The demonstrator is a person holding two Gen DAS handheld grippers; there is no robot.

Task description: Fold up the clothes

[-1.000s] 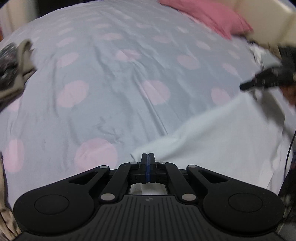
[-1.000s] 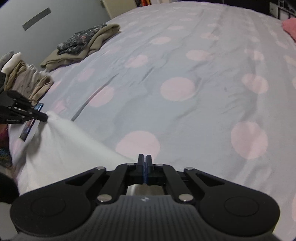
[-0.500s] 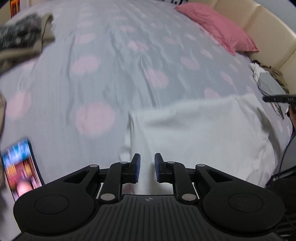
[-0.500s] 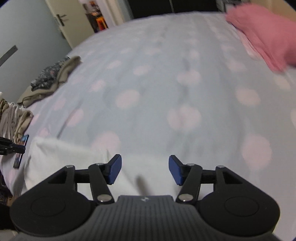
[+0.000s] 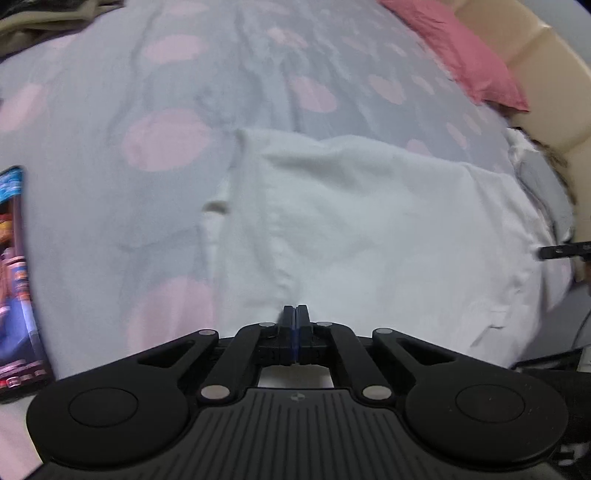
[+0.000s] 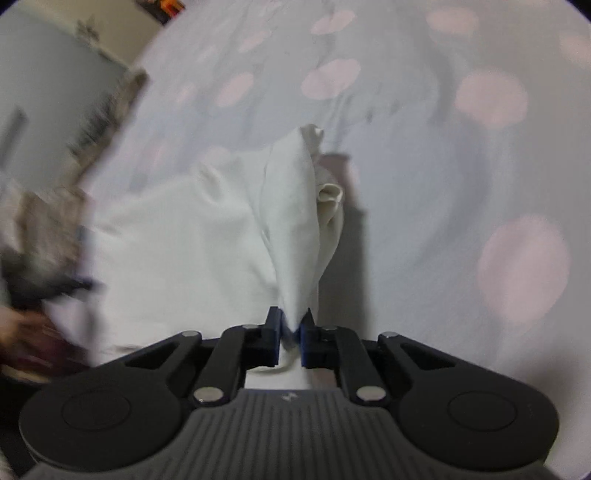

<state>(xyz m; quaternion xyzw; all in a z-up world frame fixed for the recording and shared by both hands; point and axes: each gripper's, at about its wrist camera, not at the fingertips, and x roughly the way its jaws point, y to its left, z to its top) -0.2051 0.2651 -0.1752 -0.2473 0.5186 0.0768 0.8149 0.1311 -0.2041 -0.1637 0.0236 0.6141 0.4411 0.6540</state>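
A white garment (image 5: 369,221) lies spread on the spotted bed sheet (image 5: 110,221). My left gripper (image 5: 295,314) is shut at the garment's near edge, and a crease runs out of the cloth from its tips. My right gripper (image 6: 293,326) is closing its jaws on a bunched fold of the same white garment (image 6: 291,221), which rises from between the blue pads. In the left wrist view my right gripper (image 5: 561,251) shows at the garment's far right edge. The right wrist view has my left gripper (image 6: 74,284) as a dark blur at the left.
A phone with a bright screen (image 5: 14,277) lies on the sheet at the left. A pink pillow (image 5: 461,55) and a beige headboard (image 5: 535,74) bound the far right. Piled clothes (image 5: 44,18) sit at the top left, and more folded clothes (image 6: 40,206) are beside the bed.
Both grippers let go of the stretched cloth, opened, shifted along it and closed again. The garment now lies flat on the bed, and the right gripper pinches a raised fold.
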